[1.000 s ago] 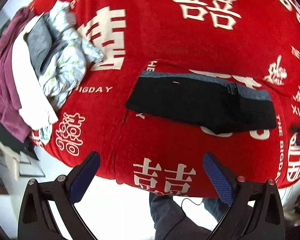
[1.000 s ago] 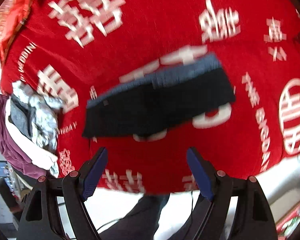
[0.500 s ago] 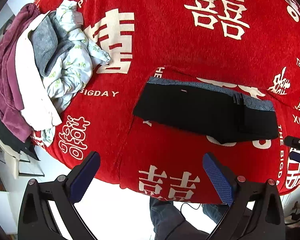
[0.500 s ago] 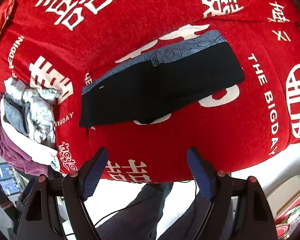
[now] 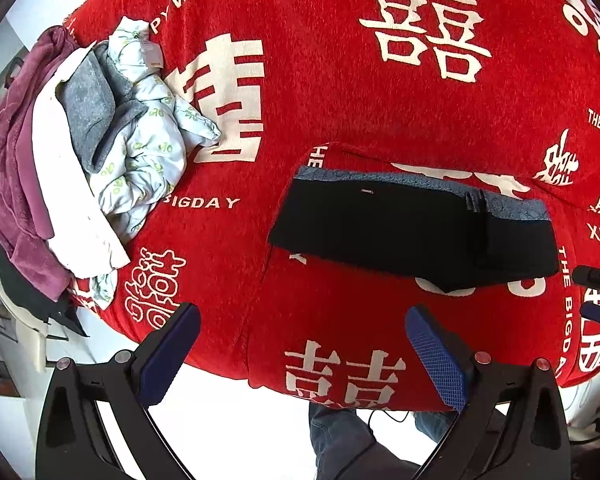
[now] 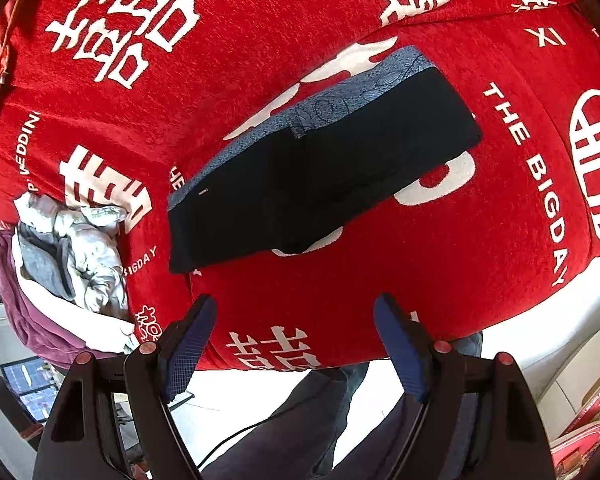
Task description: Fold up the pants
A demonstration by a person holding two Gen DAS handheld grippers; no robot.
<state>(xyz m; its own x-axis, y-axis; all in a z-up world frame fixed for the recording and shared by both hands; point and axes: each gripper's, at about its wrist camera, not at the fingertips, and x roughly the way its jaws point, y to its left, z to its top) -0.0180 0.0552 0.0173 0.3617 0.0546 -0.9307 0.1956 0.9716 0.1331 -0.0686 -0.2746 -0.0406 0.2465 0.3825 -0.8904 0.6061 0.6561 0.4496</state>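
1. The pants (image 5: 416,232) lay folded into a long, flat black band on the red cloth (image 5: 340,100) that covered the desk. A patterned blue-grey strip ran along the far long edge.
2. In the left wrist view the long axis of the pants ran left to right, dropping slightly toward the right. The left end sat near the middle of the cloth; the right end lay close to the right margin of the view.
3. In the right wrist view the pants (image 6: 320,168) ran on a diagonal, with the lower end at the left and the upper end at the right. A small bulge of fabric projected from the near long edge.
4. The left hand-held gripper (image 5: 300,356) was released, with its blue pads (image 5: 436,364) spread wide. It hung over the near edge of the cloth, apart from the pants, and carried nothing.
5. The right hand-held gripper (image 6: 296,344) was likewise released and carried nothing. Its pads (image 6: 400,356) stood wide apart above the near edge of the cloth, short of the pants.
6. A pile of clothes (image 5: 100,152) lay at the left end of the cloth, well apart from the pants. It held purple, white, grey and pale printed pieces.
7. The person's legs (image 6: 300,420) showed below the near edge of the desk.
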